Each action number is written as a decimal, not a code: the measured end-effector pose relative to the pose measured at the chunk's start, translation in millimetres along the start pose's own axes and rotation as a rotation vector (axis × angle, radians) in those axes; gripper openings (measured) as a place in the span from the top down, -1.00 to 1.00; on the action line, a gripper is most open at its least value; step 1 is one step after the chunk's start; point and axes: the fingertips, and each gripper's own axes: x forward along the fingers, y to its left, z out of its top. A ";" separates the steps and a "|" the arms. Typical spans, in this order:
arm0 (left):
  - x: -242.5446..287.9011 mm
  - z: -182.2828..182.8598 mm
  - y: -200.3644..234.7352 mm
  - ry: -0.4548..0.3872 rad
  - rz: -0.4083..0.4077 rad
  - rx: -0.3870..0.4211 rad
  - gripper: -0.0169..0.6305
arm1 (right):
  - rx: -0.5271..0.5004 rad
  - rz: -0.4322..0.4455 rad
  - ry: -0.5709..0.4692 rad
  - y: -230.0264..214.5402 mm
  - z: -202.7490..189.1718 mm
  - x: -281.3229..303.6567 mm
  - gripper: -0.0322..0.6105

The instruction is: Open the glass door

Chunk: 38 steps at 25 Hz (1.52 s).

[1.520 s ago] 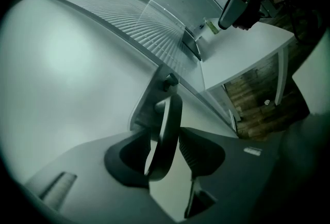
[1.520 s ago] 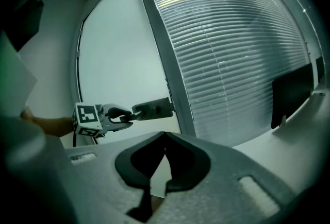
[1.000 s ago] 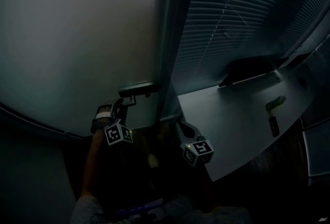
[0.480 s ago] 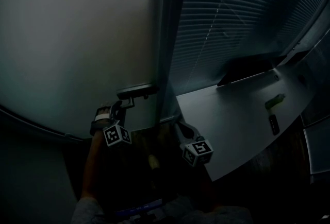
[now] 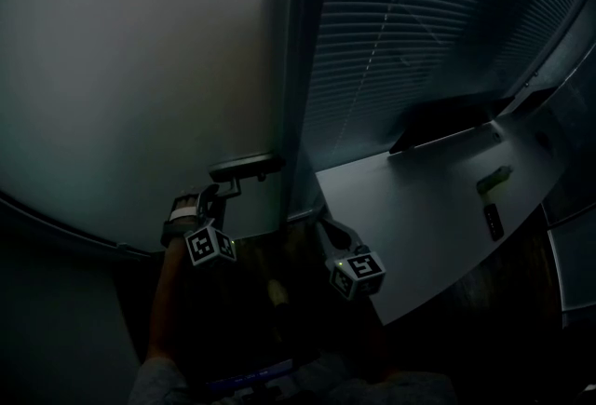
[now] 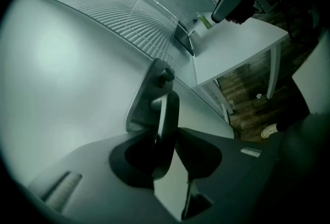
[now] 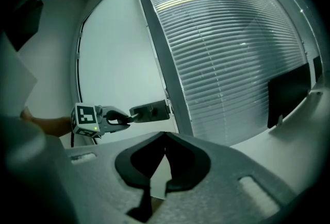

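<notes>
The frosted glass door [image 5: 140, 68] fills the left of the head view, with a dark lever handle [image 5: 247, 167] near its right edge. My left gripper [image 5: 216, 194] reaches up to the handle's free end. In the left gripper view the lever [image 6: 167, 109] runs between the jaws, and the left gripper [image 6: 166, 133] is shut on it. The right gripper view shows the same grip from the side, the left gripper [image 7: 126, 117] clamped on the handle [image 7: 149, 111]. My right gripper [image 5: 321, 224] hangs by the door frame, and the right gripper [image 7: 165, 135] is shut with nothing in it.
A dark door frame [image 5: 293, 68] separates the door from a window with closed blinds [image 5: 419, 21]. To the right stands a white table [image 5: 438, 208] with a dark monitor [image 5: 447, 124], a green item [image 5: 494, 180] and a dark remote [image 5: 492, 222]. The floor is dark wood.
The head view has drifted slightly. Both grippers keep their places, and the left stays on the handle.
</notes>
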 end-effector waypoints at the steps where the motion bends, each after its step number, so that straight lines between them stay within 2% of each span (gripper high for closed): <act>1: -0.9 -0.1 -0.9 -0.001 -0.001 0.001 0.57 | 0.001 -0.003 -0.003 -0.8 -0.5 -0.7 0.89; 9: -9.5 0.2 -8.9 -0.007 -0.014 -0.012 0.56 | 0.000 -0.026 -0.014 -0.7 10.0 -8.7 0.89; 16: -13.8 -1.5 -29.9 -0.019 -0.024 -0.010 0.56 | -0.019 -0.012 -0.014 -3.7 -14.0 -16.4 0.89; 31: -46.0 -1.0 -37.9 -0.032 -0.041 -0.001 0.55 | -0.009 -0.039 -0.040 16.1 3.6 -42.1 0.89; 38: -59.8 1.8 -47.1 -0.050 -0.054 0.011 0.55 | -0.028 -0.040 -0.047 21.8 -3.9 -54.3 0.89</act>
